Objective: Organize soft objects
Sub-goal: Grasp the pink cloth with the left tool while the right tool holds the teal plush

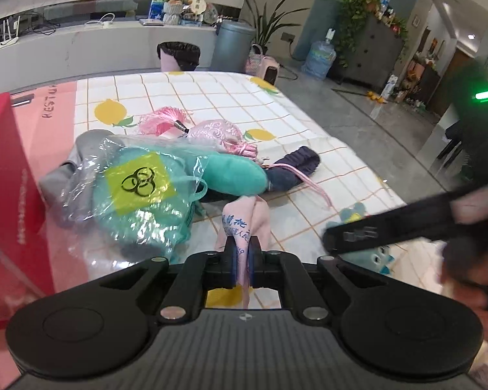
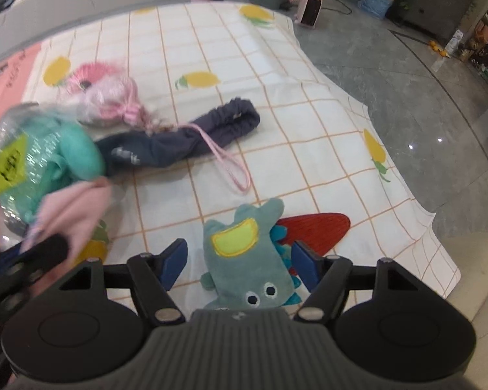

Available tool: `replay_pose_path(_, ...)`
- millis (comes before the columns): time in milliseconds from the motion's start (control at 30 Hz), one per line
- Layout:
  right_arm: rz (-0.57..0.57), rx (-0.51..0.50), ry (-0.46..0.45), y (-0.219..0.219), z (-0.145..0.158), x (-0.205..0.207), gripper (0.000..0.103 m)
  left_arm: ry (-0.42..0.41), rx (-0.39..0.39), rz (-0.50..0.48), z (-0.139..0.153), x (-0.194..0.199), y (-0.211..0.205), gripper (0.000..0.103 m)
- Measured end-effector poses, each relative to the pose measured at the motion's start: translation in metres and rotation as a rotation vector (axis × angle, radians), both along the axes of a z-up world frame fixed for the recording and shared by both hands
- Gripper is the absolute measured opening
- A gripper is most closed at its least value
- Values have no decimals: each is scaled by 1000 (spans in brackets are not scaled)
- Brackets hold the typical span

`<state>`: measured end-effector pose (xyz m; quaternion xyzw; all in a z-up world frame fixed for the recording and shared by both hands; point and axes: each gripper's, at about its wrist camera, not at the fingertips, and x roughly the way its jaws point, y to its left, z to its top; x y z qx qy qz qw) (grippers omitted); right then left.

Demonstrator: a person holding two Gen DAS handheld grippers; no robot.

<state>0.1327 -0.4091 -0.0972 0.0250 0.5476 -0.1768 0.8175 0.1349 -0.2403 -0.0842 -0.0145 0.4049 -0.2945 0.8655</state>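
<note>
A: Left gripper (image 1: 242,250): jaws closed on a pink cloth (image 1: 244,224), thin and limp, printed with blue characters. It folds upward from the pads and a strip hangs below them.

B: Right gripper (image 2: 239,260): jaws wide open, blue pads either side of a plush toy (image 2: 244,260), not touching it. The toy is teal, fuzzy and flat, with a yellow patch and stitched eyes; it lies on the tablecloth (image 2: 276,104) partly over a red printed shape.

A: Containers. A crinkly clear plastic bag (image 1: 136,188) with a yellow label holds teal fabric and sits against a grey cloth (image 1: 65,169). A red paper bag (image 1: 6,175) stands at the far left; contents hidden.

B: Other soft items: navy knit piece (image 2: 192,136), ribbed and elongated, with a pink cord loop (image 2: 234,169) lying over it. Behind it a pink tassel (image 1: 162,120) and a pale embroidered pouch (image 1: 214,133).

A: Edges. The cloth drapes over the table's right side; the toy lies near that edge. Bare checked cloth between the toy and the navy piece.
</note>
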Motion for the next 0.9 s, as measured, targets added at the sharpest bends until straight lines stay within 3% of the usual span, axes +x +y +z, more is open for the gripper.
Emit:
replay_pose_path(100,6,-16,37,2,-10,6,67,-13,-22,-10,9,-11,11,7)
replay_pose_path(200,6,-62,43,4,-13,7,53,-30,-54,-15,21,-19,21,7)
replay_pose_path(367,-10,-63,22,3,-7,3,45,-61,-95,-11,39,-28,34,7)
replay_pose_path(667,-7,-45,-128,11,33,-12,45,-97,-121,20,63,-35,45,7)
replay_pose_path(900,26,-51,-190,26,51,-14,45,-130,-116,47,81,-39,54,7)
